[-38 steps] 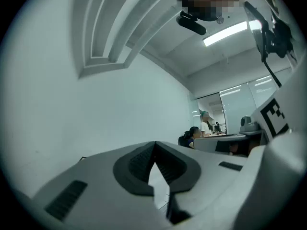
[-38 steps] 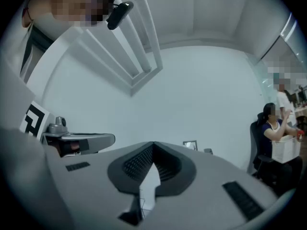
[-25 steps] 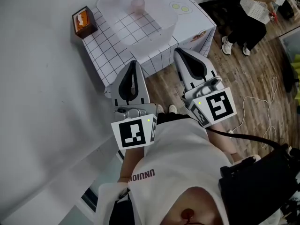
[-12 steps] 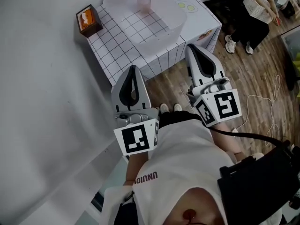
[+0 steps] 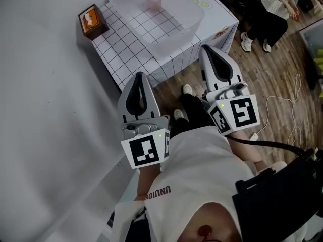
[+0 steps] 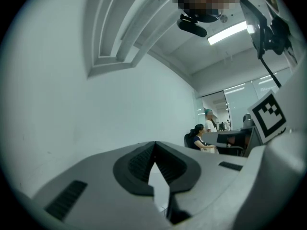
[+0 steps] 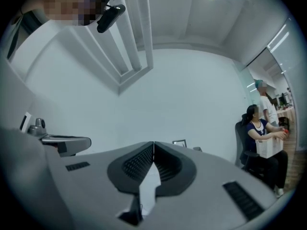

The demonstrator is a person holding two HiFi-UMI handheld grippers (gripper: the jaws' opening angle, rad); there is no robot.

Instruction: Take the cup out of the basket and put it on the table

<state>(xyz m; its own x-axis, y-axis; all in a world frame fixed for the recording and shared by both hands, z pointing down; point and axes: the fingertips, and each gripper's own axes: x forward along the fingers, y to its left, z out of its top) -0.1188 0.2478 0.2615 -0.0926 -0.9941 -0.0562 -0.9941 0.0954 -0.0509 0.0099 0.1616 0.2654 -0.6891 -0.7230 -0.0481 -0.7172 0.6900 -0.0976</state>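
Wooden floor (image 5: 272, 84) is showing beneath me, with the gridded table (image 5: 118, 59) ahead. A box (image 5: 90, 21) is sitting left of the basket (image 5: 189, 29). The cup (image 5: 154, 0) is standing inside the basket, toward its far side, seemingly upright, mouth up, long axis vertical. Both claws are hanging well short of the basket, left gripper (image 5: 140, 76) and right gripper (image 5: 209, 49) each pressed closed on nothing. I am judging the reach needs one claw opening early, descending over the basket's rim, then pinching the cup's wall.

white shirt (image 5: 202, 160), print roughly "UNUIO"
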